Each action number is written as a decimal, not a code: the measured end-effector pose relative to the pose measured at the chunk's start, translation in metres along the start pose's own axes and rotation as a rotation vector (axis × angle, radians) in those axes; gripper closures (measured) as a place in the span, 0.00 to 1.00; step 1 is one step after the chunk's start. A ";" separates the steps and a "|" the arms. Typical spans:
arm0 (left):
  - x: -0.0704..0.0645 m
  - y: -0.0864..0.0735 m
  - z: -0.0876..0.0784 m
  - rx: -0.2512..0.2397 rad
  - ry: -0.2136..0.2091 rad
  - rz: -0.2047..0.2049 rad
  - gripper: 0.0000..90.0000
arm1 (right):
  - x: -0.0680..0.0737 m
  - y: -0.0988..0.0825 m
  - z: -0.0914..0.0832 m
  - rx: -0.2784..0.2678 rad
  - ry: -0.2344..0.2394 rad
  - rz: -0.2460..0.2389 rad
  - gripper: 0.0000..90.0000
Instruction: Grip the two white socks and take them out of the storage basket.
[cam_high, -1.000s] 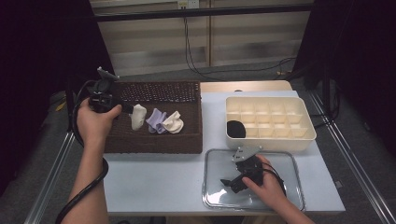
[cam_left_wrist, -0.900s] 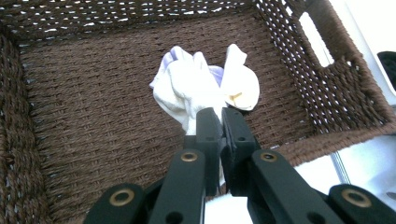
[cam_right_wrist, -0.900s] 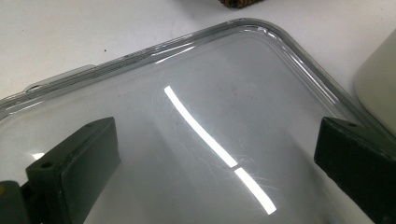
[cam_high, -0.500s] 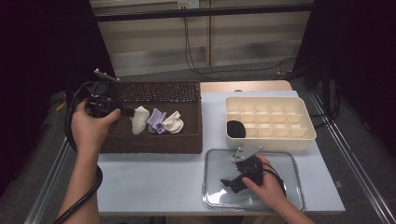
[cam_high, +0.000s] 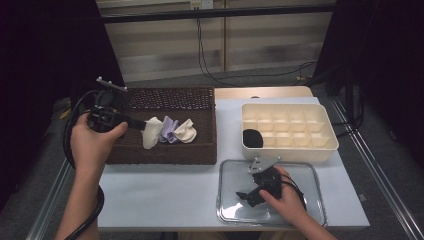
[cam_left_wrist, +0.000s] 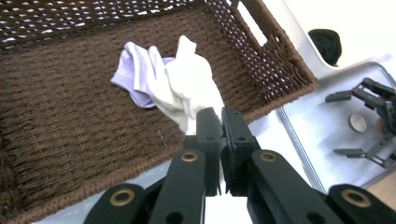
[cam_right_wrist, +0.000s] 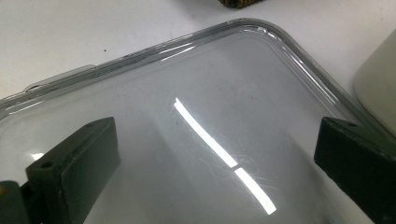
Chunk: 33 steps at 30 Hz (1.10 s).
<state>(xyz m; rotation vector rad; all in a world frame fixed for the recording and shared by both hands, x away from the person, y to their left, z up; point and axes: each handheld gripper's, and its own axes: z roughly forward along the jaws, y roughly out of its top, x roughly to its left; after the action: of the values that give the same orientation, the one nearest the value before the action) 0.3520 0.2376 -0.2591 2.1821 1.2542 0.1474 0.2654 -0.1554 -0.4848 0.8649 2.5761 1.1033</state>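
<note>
cream cloth (cam_left_wrist: 194, 88) hangs pinched between the pressed-together jaws of the left gripper (cam_left_wrist: 221, 122), lifted over the brown wicker basket (cam_high: 200, 150), with a lilac cloth (cam_left_wrist: 137, 70) touching it on the basket floor. the right gripper (cam_high: 245, 196) rests with jaws spread wide on the clear tray (cam_right_wrist: 224, 121), beside the cream compartment box (cam_high: 327, 150) holding one black item (cam_high: 252, 138).

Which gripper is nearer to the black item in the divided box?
Right. The right gripper sits on the clear tray just below the black item; the left gripper is over the basket, farther away.
</note>
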 end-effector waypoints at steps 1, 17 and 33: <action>-0.001 -0.002 0.000 -0.010 -0.008 -0.005 0.96 | 0.000 0.000 0.000 -0.001 0.000 -0.001 0.00; -0.020 -0.019 0.002 -0.011 -0.060 0.048 0.96 | 0.000 0.000 0.000 -0.003 -0.004 -0.004 0.00; -0.034 -0.038 0.013 -0.001 -0.137 0.078 0.82 | 0.000 0.000 0.000 -0.001 -0.003 -0.001 0.00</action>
<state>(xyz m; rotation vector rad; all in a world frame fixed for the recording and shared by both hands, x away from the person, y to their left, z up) 0.3097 0.2183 -0.2840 2.2020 1.0934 0.0288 0.2652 -0.1555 -0.4848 0.8641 2.5730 1.1017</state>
